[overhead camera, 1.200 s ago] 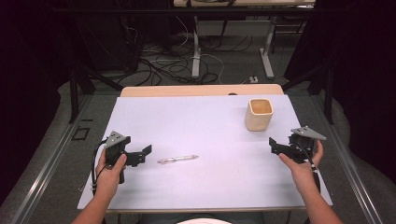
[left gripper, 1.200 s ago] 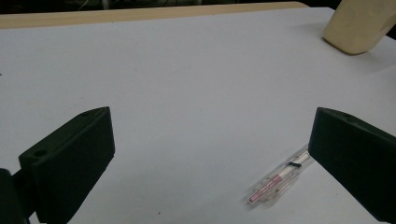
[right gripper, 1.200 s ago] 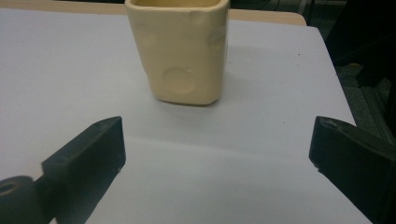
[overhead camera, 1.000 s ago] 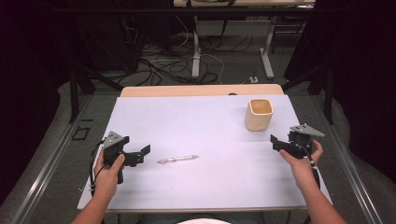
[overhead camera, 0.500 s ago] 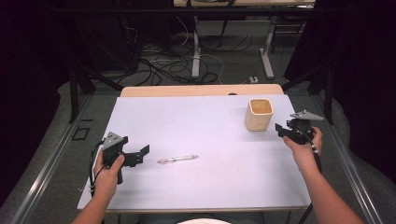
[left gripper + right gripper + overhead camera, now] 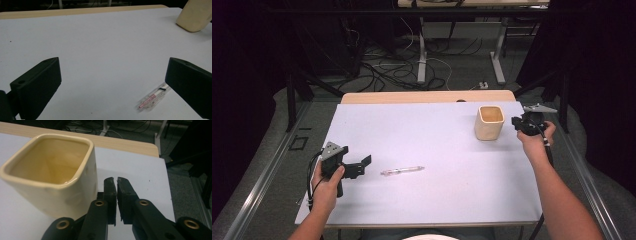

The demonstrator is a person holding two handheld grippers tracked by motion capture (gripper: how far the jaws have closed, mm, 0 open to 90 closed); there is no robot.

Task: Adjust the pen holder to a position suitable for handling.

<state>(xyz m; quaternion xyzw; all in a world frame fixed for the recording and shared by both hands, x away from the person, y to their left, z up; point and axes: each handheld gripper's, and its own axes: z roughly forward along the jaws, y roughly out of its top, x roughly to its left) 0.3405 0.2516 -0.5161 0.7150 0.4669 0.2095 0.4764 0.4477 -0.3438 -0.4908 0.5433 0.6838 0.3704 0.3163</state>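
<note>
A cream square cup (image 6: 489,122) stands upright and empty at the table's back right. My right gripper (image 6: 516,123) sits just right of it, level with the cup's side. In the right gripper view the cup (image 6: 50,177) is close on the left. The right gripper (image 6: 116,183) has just been closing and its jaws now meet with nothing between them. A clear pen (image 6: 402,171) lies on the white table near the front middle. My left gripper (image 6: 361,166) rests open a little to the pen's left. The left gripper view shows the pen (image 6: 152,98) near the right jaw of the left gripper (image 6: 112,82).
The white tabletop (image 6: 427,140) has a wooden strip (image 6: 427,96) along its far edge. The table's right edge lies close to my right hand (image 6: 537,137). Cables and desk legs (image 6: 422,55) cover the floor behind.
My right hand moved away from me along the right edge, up beside the cup, and its jaws closed. The left hand, pen and cup stayed put.
</note>
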